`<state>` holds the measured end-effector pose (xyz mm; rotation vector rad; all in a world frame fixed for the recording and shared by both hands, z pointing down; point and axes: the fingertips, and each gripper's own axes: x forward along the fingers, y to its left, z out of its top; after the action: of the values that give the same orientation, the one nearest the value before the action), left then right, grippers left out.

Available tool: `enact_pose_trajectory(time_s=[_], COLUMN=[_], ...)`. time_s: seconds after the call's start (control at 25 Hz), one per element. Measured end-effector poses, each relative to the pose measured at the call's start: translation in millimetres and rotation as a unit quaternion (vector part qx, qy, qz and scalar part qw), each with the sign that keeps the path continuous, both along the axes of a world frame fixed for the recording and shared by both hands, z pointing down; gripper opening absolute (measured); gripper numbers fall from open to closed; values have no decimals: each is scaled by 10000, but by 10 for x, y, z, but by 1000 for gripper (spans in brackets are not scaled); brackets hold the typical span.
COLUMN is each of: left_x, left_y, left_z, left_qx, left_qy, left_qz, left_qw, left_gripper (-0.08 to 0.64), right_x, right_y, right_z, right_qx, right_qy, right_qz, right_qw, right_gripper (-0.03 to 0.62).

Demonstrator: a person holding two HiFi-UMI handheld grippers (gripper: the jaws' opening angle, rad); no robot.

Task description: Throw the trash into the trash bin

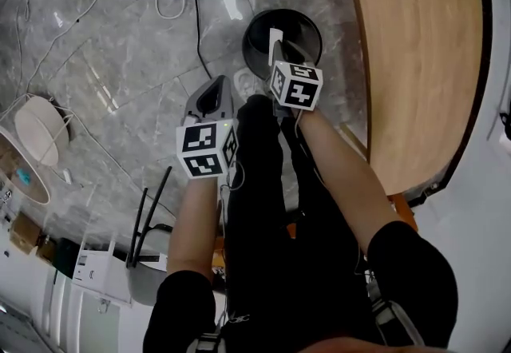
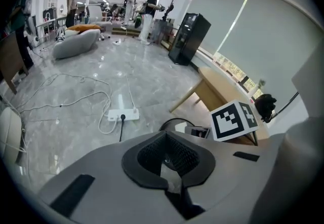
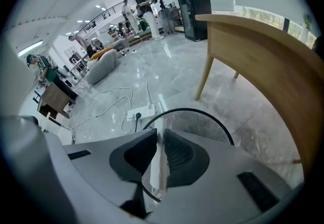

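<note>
Right gripper (image 1: 278,52) has its jaws closed on a thin white strip (image 3: 160,159), and it's hanging over the black mesh trash bin (image 1: 307,28) on the floor next to the wooden table (image 1: 415,48). So that piece looks about ready to drop. My worry is that the strip is flat and light. In the right gripper view it lines up close to the near rim rather than the middle, so if it's let go there I'd guess it could catch the rim or flutter onto the floor. The left gripper (image 1: 211,96) is the bigger risk. It sits beside the bin, over bare floor, and anything released from there misses. Its own view shows the jaws nearly together on what looks like a small pale scrap (image 2: 168,171). Something that small might also just cling to the pads instead of falling. The head view is the only one showing how both grippers sit relative to the bin, but you can't see the scrap in it at all. The gripper views show what's actually pinched. The left gripper view only catches a sliver of the bin's rim behind the right gripper's marker cube (image 2: 234,119).
</note>
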<state>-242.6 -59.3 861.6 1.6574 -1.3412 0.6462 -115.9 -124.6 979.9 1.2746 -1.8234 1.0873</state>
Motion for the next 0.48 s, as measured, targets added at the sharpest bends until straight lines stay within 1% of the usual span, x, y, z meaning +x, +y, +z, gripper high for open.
enact_pose_trajectory(time_s=[0.16, 0.2, 0.28, 0.32, 0.36, 0.48], left_x=[-23, -27, -28, -26, -20, 33], left_y=[-51, -78, -145, -182, -218, -310], left_z=[19, 5, -41, -72, -112, -304], left_qx=[12, 30, 89, 131, 176, 314], left_qy=[-7, -7, -13, -19, -24, -15], left_qz=[60, 64, 81, 91, 94, 41], left_qw=[10000, 10000, 9999, 9999, 9998, 9995], left_gripper=[5, 5, 5, 5, 5, 5], right_x=[6, 22, 57, 64, 63, 58], right_y=[7, -1, -31, -51, -71, -150], right_z=[109, 94, -18, -119, -249, -785], right_qx=[-54, -61, -13, 61, 176, 731], right_qy=[-98, -124, -167, -210, -277, -450], right_qz=[20, 43, 38, -17, -119, -569], right_qw=[9999, 9999, 9999, 9998, 9994, 9947], right_gripper=[57, 69, 72, 54, 18, 12])
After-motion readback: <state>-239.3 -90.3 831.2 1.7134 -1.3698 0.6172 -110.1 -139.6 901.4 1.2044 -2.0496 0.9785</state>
